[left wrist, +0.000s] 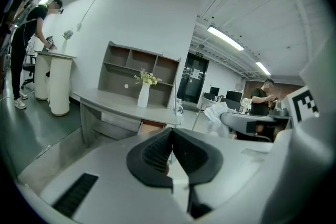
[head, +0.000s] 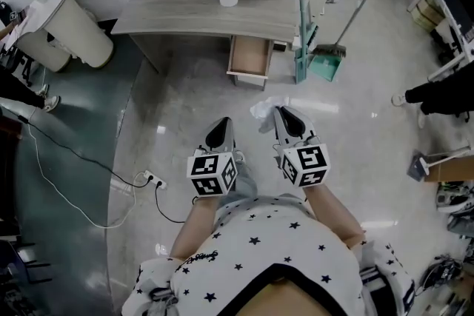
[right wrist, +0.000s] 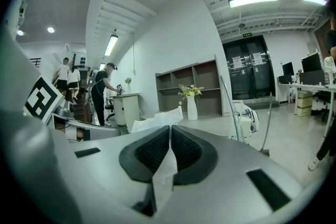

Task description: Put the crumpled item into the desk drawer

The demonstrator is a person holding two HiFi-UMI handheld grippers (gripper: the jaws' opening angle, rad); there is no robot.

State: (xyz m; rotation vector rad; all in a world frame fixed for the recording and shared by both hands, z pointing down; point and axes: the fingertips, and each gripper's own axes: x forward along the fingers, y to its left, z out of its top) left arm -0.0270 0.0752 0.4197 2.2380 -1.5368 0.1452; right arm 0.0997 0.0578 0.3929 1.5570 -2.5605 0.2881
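**Right claw clamped on crumpled paper**

The right claw [right wrist: 169,132] has its ribbed black pads pressed together on a white crumpled paper [right wrist: 156,121]: a strip of it runs down between the jaws, and the rest bunches up beyond the tips. Ahead, a white vase [right wrist: 192,107] of yellow flowers stands before an open shelf unit [right wrist: 207,77]. To the left, a person [right wrist: 102,93] in dark clothes bends over a white stand [right wrist: 127,107]. Dark double doors [right wrist: 251,74] are at the right

- Ceiling tubes [left wrist: 226,38] give bright, even light; shadows are faint.
- The glossy floor [head: 370,85] throws back white glare patches.
- Both gripper views bulge and go black at the corners.
- The left gripper [left wrist: 171,136] looks soft up close.
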